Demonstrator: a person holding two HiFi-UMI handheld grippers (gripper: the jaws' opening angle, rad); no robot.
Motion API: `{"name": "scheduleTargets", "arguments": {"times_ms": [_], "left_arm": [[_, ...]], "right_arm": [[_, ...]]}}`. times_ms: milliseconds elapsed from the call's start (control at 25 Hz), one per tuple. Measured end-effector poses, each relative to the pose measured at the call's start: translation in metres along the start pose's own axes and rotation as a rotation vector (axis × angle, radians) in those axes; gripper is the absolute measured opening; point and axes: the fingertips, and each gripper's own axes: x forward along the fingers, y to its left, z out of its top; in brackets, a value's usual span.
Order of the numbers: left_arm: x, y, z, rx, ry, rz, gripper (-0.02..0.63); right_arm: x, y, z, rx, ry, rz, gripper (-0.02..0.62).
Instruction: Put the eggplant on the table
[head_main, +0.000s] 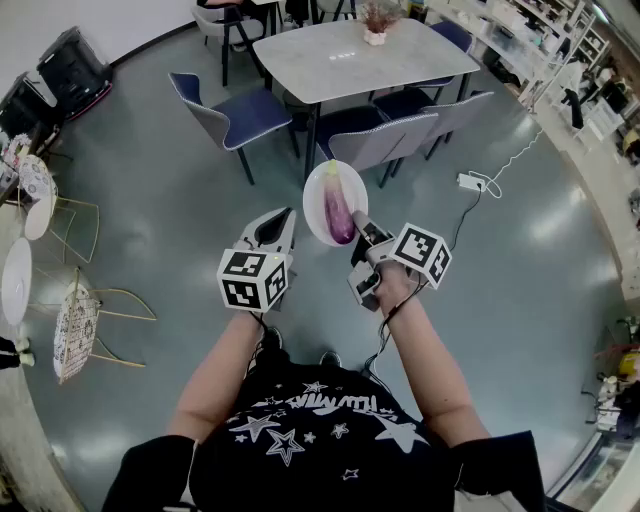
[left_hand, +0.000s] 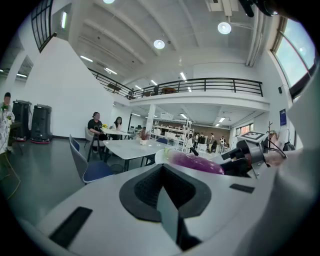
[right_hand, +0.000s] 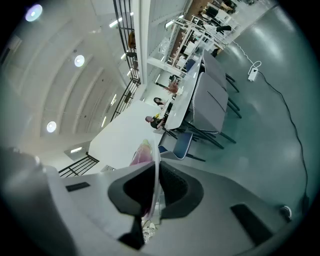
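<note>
Noted eggplant lying on white plate, rim clamped in right gripper, held well apart from table. Noted left gripper closed, empty. Judged incomplete: approach and set-down outstanding.

Shirt black, white star print. Both left gripper and right gripper: pale grey shells, black pads, black-and-white marker cubes. Thin black cable at right wrist.

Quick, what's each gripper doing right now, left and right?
Left gripper: shut, holding nothing.
Right gripper: shut on the rim of the white plate, which carries the eggplant.
</note>
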Motion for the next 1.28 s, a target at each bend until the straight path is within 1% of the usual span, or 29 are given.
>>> {"name": "scheduleTargets", "arguments": {"times_ms": [200,720,1280], "left_arm": [[-0.0017,-0.0007,0.0088,-0.031,-0.026,-0.003,0.008],[-0.0014,-0.0061,0.0038,-0.072,-0.015,0.029,0.008],[-0.0007,-0.0003,0.0038,-0.074,-0.020,0.041,0.008]], "right_arm": [[-0.0025,0.0030,0.0055,-0.006,0.002,0.001,0.028],[-0.0071,0.0054,0.0070,-0.021,0.040,0.006,0.028],[-0.0004,0.0054,0.0039,-0.015,0.056,0.015,0.029]]}}
